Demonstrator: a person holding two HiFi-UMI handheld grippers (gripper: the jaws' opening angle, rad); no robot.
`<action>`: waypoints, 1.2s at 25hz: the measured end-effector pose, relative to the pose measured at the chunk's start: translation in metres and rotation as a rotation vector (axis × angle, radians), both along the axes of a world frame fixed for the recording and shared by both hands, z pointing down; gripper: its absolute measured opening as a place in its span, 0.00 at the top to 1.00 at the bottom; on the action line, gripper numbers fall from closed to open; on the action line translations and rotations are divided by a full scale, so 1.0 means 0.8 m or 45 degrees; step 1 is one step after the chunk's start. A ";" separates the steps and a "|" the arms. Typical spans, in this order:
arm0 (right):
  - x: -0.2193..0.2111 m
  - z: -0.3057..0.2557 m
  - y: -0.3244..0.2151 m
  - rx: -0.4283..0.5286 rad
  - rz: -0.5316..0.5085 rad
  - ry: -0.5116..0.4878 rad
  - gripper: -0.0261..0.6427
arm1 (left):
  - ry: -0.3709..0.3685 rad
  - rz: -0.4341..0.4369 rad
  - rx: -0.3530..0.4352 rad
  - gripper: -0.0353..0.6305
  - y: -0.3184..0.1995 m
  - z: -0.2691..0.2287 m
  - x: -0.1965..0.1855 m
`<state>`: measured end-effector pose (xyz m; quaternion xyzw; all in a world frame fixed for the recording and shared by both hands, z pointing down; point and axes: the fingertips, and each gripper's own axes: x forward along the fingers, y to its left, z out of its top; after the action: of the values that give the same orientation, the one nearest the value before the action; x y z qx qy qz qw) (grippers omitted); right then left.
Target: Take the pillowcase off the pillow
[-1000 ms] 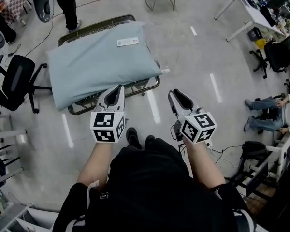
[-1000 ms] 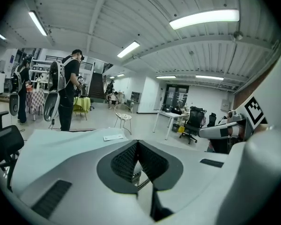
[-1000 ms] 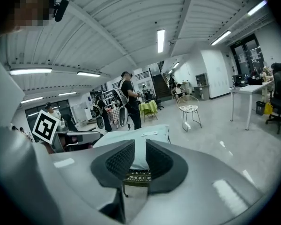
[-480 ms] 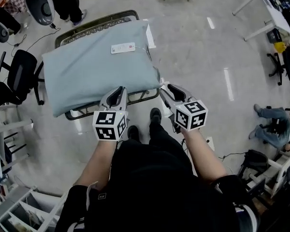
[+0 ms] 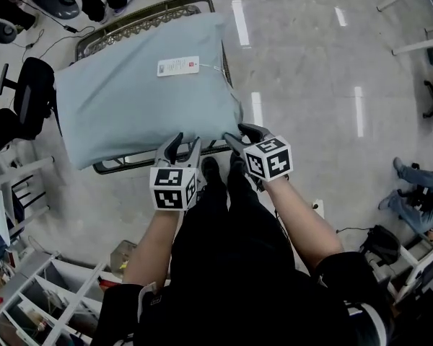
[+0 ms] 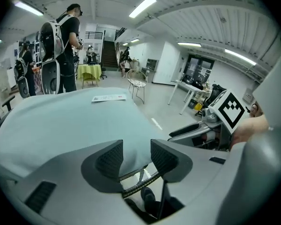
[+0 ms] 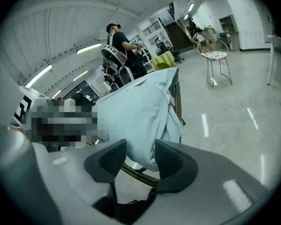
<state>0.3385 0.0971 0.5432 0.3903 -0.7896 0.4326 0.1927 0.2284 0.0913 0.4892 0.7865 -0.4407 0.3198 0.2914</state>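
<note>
Count: one pillow, in one pale blue pillowcase (image 5: 137,92), lying across one low metal-framed cot (image 5: 150,16) on the floor. One white label (image 5: 178,65) on top of it.

Two claws. The left claw (image 5: 185,141) and right claw (image 5: 238,132) are both at the pillow's near edge. The jaws of each have just been opening and stand partly apart. The pillowcase edge shows in each gap, and the pads are not pressing on it.

The cot's near rail (image 5: 130,166) runs just below both claws.

Around: one black office chair (image 5: 29,92) left of the cot, white shelving (image 5: 50,301), one wire chair (image 6: 137,81), and one standing person with a backpack (image 6: 68,50) beyond.
</note>
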 end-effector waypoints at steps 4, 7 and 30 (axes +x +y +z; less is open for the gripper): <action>-0.015 -0.010 0.001 0.070 0.005 -0.007 0.80 | -0.065 0.005 -0.006 0.62 -0.009 0.019 -0.010; -0.038 -0.032 0.011 0.149 -0.034 -0.013 0.87 | -0.156 -0.002 -0.016 0.59 -0.015 0.039 -0.029; -0.071 0.020 0.087 -0.019 -0.089 -0.048 0.81 | -0.191 0.137 -0.071 0.48 0.025 0.081 -0.037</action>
<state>0.2820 0.1664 0.5591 0.3528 -0.8029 0.4388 0.1958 0.1985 0.1109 0.5538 0.7745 -0.4093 0.4053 0.2615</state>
